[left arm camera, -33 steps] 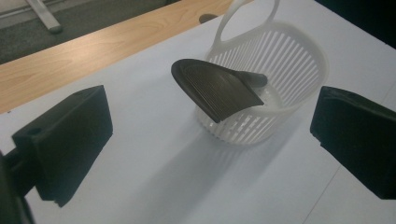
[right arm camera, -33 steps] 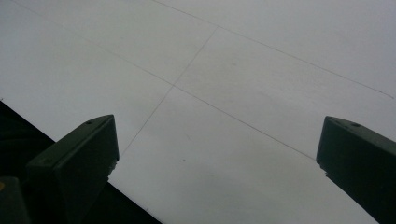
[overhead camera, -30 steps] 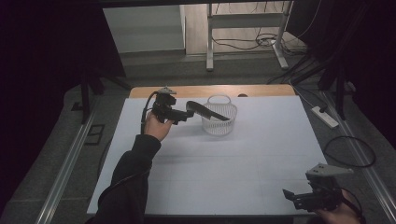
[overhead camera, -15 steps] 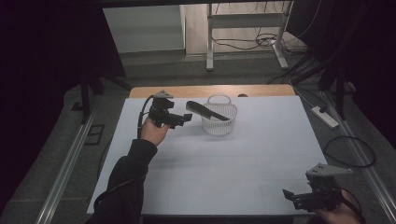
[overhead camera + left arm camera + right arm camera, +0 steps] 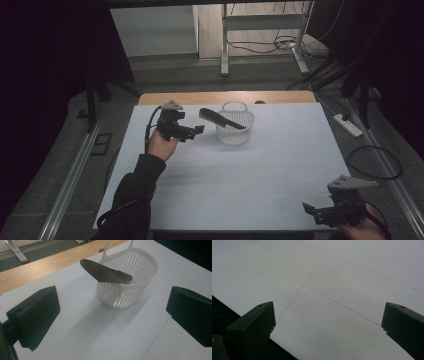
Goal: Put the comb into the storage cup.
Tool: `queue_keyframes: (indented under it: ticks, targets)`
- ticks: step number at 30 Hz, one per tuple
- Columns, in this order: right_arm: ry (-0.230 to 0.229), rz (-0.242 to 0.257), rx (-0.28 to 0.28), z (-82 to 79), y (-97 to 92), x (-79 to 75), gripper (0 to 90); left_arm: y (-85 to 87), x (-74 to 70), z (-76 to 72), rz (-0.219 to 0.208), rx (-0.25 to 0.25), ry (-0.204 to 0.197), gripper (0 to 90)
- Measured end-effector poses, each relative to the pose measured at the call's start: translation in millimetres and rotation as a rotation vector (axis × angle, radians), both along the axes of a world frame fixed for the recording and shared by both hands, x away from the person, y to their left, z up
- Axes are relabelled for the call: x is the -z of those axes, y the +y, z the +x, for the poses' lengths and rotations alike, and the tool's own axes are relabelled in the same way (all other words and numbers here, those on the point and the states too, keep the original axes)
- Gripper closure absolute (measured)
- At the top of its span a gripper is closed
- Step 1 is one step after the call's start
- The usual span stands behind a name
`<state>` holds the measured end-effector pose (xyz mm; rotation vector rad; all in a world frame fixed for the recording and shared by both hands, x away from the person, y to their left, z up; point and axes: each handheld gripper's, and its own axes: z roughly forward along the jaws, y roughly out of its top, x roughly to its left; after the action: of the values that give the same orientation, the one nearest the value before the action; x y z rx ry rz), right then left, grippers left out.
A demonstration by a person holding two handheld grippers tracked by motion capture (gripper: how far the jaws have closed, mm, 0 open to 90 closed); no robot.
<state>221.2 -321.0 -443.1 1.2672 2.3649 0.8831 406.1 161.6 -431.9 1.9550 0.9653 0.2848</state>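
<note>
Comb point(image 5: 221, 118) lies tilted across white basket point(image 5: 234, 127) at table's 12 o'clock, handle end poking over rim toward 10. Left gripper point(image 5: 198, 130) w/ jaws spread, empty, just beside basket at its 9. Right gripper point(image 5: 307, 208) also spread, empty, at 5 o'clock. Risk: a nudge to the overhanging end may tip comb out or topple the light basket.

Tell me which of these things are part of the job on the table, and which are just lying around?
In the job:
- white basket
- black comb, resting in the basket with one end sticking out over the rim
- left gripper, open, beside the basket

Just lying about:
- right gripper, open, idle at the table's near corner
- power strip on the floor
- cables on the floor
</note>
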Motion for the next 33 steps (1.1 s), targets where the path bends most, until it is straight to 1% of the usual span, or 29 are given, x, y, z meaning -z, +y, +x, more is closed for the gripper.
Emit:
queue_keyframes:
  ticks: [8, 16, 33]
  targets:
    - [-0.001, -0.005, -0.003, -0.1, 0.4, 0.0, 0.0, 9.0, 3.9, -9.8, -0.007, -0.013, 0.011, 0.0]
    - [-0.003, -0.009, -0.005, -0.3, 0.9, 0.0, 0.0, 17.9, 4.0, -18.8, -0.021, -0.023, 0.014, 0.0]
    - [-0.006, -0.006, -0.006, -0.5, 0.6, -0.2, 0.0, 24.4, 6.7, -38.3, -0.005, -0.026, 0.016, 0.0]
